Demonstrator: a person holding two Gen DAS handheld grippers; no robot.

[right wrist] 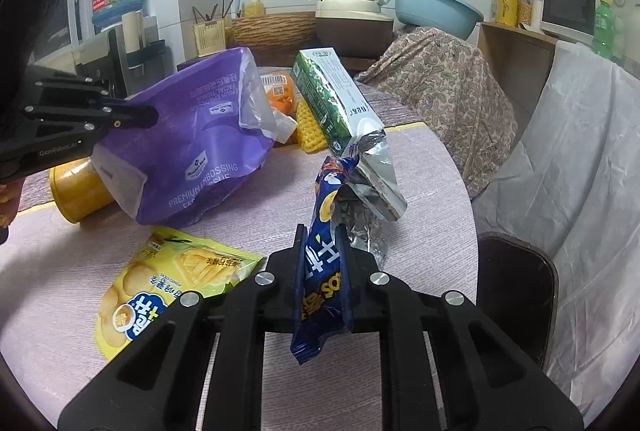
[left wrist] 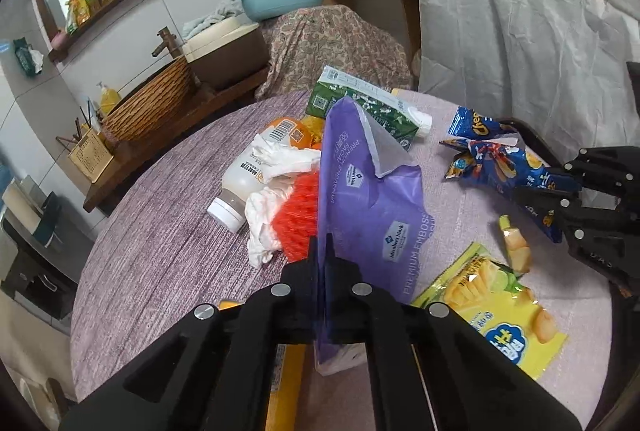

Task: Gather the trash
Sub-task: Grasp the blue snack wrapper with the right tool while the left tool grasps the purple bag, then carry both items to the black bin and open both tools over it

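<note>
So both hands are busy right now. The left hand-held gripper [left wrist: 320, 251] has its jaws clamped tight on the edge of a crinkly purple plastic facial-tissue pack [left wrist: 368, 191], which hangs lifted off the round tabletop with the lilac woven cloth [left wrist: 160, 231], tilted up on its side. From the other camera you can see that same purple pack [right wrist: 192, 143] dangling over a yellow cylindrical can lying on its side [right wrist: 76, 195].

The right hand-held gripper [right wrist: 322, 243] is squeezed shut on a crumpled blue foil snack bag [right wrist: 320, 271], silver inside showing at the torn top, and it looks raised a bit above the cloth.

Still lying on the tabletop: a flat yellow chip bag with lime pictures [left wrist: 492, 307] near the front edge, some pale fruit peel bits [left wrist: 516, 247] just beside it, a green and white drink carton on its side [left wrist: 368, 107], a white plastic bottle with a white cap lying down [left wrist: 240, 187], wadded white tissue [left wrist: 272, 191] touching the bottle, a red-orange fuzzy mesh thing [left wrist: 298, 227] partly hidden behind the purple pack, and an orange packet with a barcode [left wrist: 288, 131] further back.
</note>
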